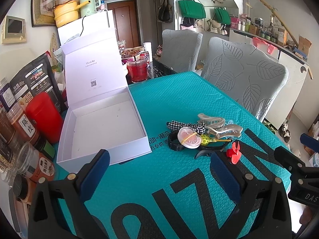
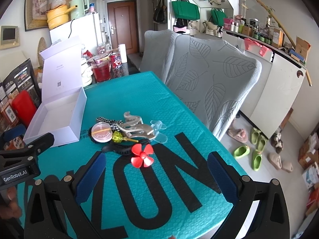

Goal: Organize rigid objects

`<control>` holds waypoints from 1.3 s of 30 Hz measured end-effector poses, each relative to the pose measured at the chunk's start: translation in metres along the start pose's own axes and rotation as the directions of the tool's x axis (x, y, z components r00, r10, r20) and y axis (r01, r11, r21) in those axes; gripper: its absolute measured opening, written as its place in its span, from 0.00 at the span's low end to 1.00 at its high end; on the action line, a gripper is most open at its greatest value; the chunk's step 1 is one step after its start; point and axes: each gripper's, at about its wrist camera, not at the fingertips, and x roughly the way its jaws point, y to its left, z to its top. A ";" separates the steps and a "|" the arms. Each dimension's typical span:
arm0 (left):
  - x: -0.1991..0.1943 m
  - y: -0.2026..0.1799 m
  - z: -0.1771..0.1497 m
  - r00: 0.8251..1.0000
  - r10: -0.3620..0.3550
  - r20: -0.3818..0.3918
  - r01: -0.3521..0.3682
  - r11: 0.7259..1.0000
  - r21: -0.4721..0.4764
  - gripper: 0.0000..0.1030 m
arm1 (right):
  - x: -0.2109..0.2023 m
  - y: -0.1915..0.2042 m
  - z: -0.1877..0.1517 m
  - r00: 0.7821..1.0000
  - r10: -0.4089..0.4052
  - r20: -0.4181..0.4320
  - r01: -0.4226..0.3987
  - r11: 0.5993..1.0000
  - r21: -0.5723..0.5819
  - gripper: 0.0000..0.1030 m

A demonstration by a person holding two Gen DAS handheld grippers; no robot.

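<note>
So a teal mat (image 1: 179,99) with big black letters is spread over the worktop, and an open white box (image 1: 103,127) is parked on its left side, lid (image 1: 93,69) propped up at the back, nothing seen inside it

The rigid bits are all piled in one clump right of the box, near the mat's middle: a pink round case (image 1: 189,138) with a yellow band across it, laid against a black strap (image 1: 174,143), a checked scrunchie (image 1: 179,124) behind, clear hair claws (image 1: 217,124) stacked at the back right, a little yellow-green lollipop-looking thing (image 1: 205,139), and a dark curved clip (image 2: 119,149) at the front. A red propeller (image 2: 142,156) is set just in front of the clump, closest to both tools, apart from the box

The left tool (image 1: 159,176) is held spread wide above the mat, nothing pinched, blue pads (image 1: 95,171) well apart, with the box's near corner just past its left finger. The right tool (image 2: 153,179) is spread wide too, nothing between its fingers, and the propeller is seen just beyond the gap

Jars (image 1: 26,123) and a red canister (image 1: 44,115) are lined up left of the box, a red drink (image 1: 137,69) is further back, and leaf-print chairs (image 1: 245,79) are pushed in along the far side
</note>
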 end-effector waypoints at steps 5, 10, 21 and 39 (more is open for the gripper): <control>-0.002 -0.001 0.001 1.000 -0.002 0.002 0.002 1.000 0.002 1.00 | -0.003 0.000 0.002 1.000 0.002 0.008 -0.002 1.000 0.001 1.00; -0.002 -0.001 0.001 1.000 -0.002 0.002 0.002 1.000 0.001 1.00 | -0.003 0.000 0.002 1.000 0.002 0.009 -0.002 1.000 0.001 1.00; -0.002 -0.002 0.001 1.000 -0.003 0.002 0.003 1.000 0.001 1.00 | -0.003 0.000 0.002 1.000 0.003 0.010 -0.003 1.000 0.002 1.00; -0.002 -0.001 0.004 1.000 -0.004 0.000 0.004 1.000 -0.003 1.00 | -0.004 -0.001 0.004 1.000 0.009 0.006 -0.009 1.000 -0.002 1.00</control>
